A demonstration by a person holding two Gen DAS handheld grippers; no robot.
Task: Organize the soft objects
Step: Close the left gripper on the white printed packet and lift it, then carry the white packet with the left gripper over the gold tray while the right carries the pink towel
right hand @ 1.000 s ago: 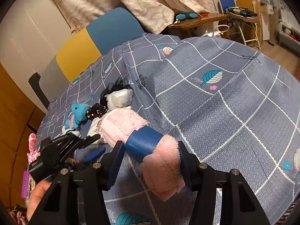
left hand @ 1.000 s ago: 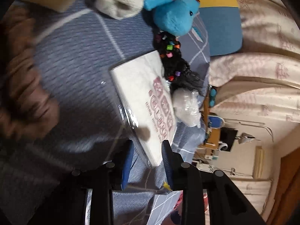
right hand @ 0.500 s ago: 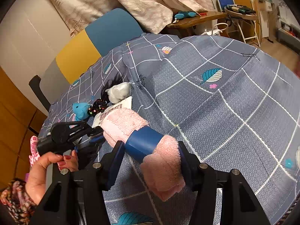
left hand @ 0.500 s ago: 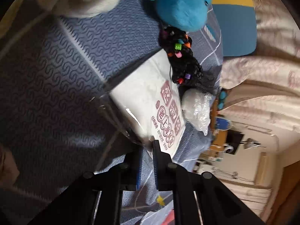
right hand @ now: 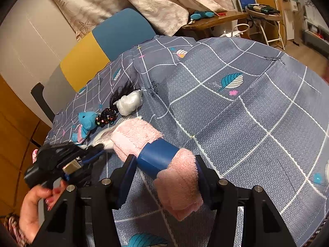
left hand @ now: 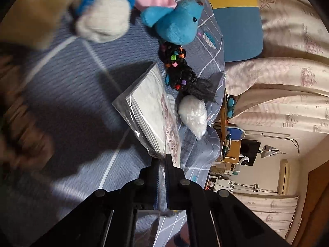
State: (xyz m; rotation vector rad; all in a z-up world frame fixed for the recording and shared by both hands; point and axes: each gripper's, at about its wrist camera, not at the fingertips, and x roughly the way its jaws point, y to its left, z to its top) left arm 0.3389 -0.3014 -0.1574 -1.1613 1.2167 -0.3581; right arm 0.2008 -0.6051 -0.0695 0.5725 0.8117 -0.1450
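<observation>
Only in the left wrist view was the left gripper (left hand: 162,162) seen pinched together on the corner of a flat, glossy plastic packet of white tissues (left hand: 152,115), tilted up off the quilted grey bedspread (left hand: 67,94) beside a fuzzy blue plush toy (left hand: 176,26), a black beaded hair tie (left hand: 176,61) and a crinkled white bag (left hand: 193,115). Only in the right wrist view was the right gripper (right hand: 164,175) seen clamped on a rolled pink terry towel (right hand: 156,150) with a smooth blue band, over the same bedspread.

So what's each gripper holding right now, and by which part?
The left gripper pinches the clear-wrapped tissue pack by its near corner, tilting it up. The right gripper holds the rolled pink towel around its blue band.
</observation>
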